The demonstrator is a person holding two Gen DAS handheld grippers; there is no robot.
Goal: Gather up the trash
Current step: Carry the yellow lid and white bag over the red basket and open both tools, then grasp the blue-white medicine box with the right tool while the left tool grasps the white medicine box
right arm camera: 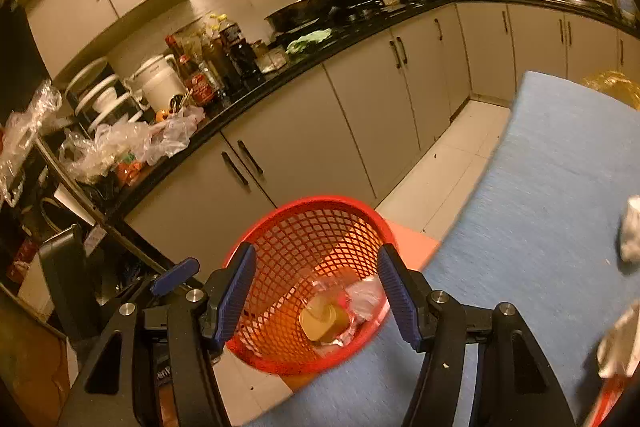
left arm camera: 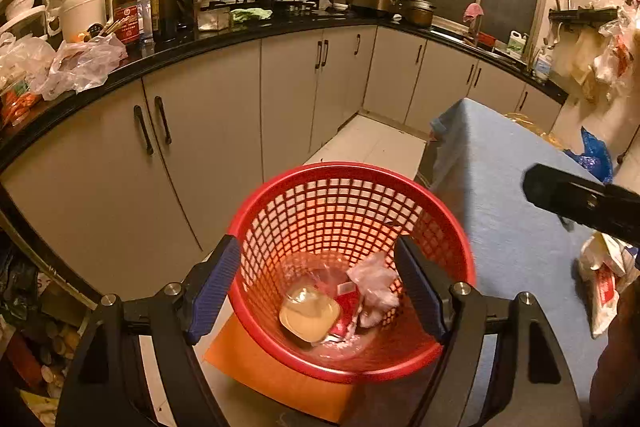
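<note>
A red mesh basket point(left arm camera: 344, 195) stands on an orange stool beside a blue-covered table point(left arm camera: 500, 211). In it lie a clear cup with a pale lid point(left arm camera: 308, 317), a red wrapper point(left arm camera: 346, 311) and crumpled white paper point(left arm camera: 374, 287). My left gripper point(left arm camera: 320, 287) is open and empty over the basket's mouth. My right gripper point(right arm camera: 316, 291) is open and empty, also above the basket point(right arm camera: 320, 227). It shows as a black bar point(left arm camera: 580, 203) in the left wrist view. Crumpled wrappers point(left arm camera: 604, 279) lie on the table at the right, also in the right wrist view point(right arm camera: 630, 231).
A black counter point(left arm camera: 240, 35) with grey cabinets curves around the room, holding bottles, a white kettle point(left arm camera: 84, 3), plastic bags point(left arm camera: 76, 63) and pans. A blue bag point(left arm camera: 596, 155) lies at the table's far end. White floor tiles point(left arm camera: 372, 143) run between cabinets and table.
</note>
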